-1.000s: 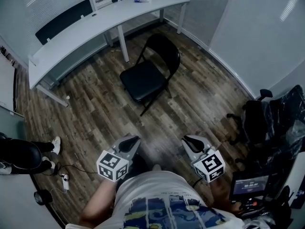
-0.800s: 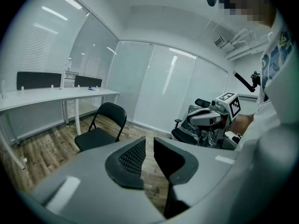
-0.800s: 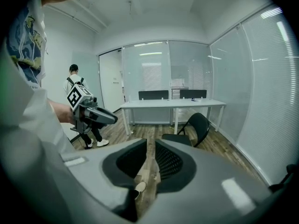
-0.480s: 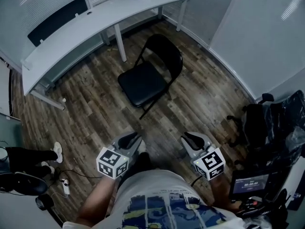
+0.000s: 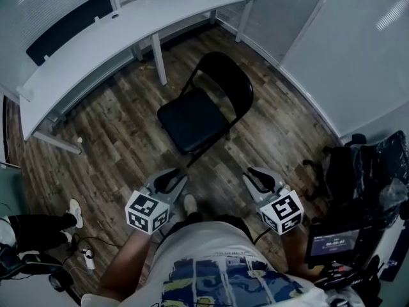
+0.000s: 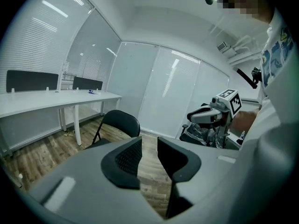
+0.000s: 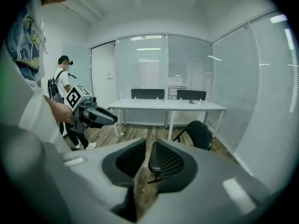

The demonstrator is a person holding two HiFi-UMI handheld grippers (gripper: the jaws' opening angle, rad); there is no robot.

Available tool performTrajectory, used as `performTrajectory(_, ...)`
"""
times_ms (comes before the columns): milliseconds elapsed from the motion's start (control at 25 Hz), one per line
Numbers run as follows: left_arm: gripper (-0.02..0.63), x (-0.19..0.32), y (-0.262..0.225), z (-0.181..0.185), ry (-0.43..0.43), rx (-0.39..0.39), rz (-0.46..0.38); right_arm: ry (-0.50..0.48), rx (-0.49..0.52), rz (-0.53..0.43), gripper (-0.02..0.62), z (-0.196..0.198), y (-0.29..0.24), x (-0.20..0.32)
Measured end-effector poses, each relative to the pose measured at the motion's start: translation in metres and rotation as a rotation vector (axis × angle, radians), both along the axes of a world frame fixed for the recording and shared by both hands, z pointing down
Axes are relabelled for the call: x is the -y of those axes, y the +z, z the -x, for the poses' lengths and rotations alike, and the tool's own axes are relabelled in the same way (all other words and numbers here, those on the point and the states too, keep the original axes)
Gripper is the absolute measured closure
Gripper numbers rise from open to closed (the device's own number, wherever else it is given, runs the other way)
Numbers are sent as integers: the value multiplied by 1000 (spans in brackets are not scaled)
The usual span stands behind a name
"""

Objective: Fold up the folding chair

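Two tools are held low, just short of the one folding chair [image 5: 199,110]: the left tool [image 5: 172,176] and the right tool [image 5: 257,175]. Each has its jaws a narrow gap apart, having just been opening, with nothing between them. The chair stands unfolded on the wooden floor [image 5: 128,139]. One other person's legs [image 5: 38,226] are well left of it. One long white table [image 5: 115,34] runs beyond the chair.

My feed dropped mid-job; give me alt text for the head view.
A black folding chair stands unfolded on the wood floor beside a white desk. Short of it, the left tool and right tool point toward it, their jaws just opening, empty.
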State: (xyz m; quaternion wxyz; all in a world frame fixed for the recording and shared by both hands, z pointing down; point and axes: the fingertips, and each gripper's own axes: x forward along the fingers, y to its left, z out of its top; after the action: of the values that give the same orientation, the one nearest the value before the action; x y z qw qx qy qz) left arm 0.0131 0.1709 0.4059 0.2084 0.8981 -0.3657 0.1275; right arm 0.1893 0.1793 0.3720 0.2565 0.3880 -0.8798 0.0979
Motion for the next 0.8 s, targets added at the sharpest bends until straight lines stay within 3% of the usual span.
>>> performTrajectory(240,486,16,-3,9,-12,-5,2,10,-10,-21,522,5,-15,21)
performTrajectory(480,474,49,29,25,-50,-22,54,-1,-35,4,504,14,-1,67)
performTrajectory(800,457,82,57,37,-126,13,105,-36,-53,22,491,6,13,127)
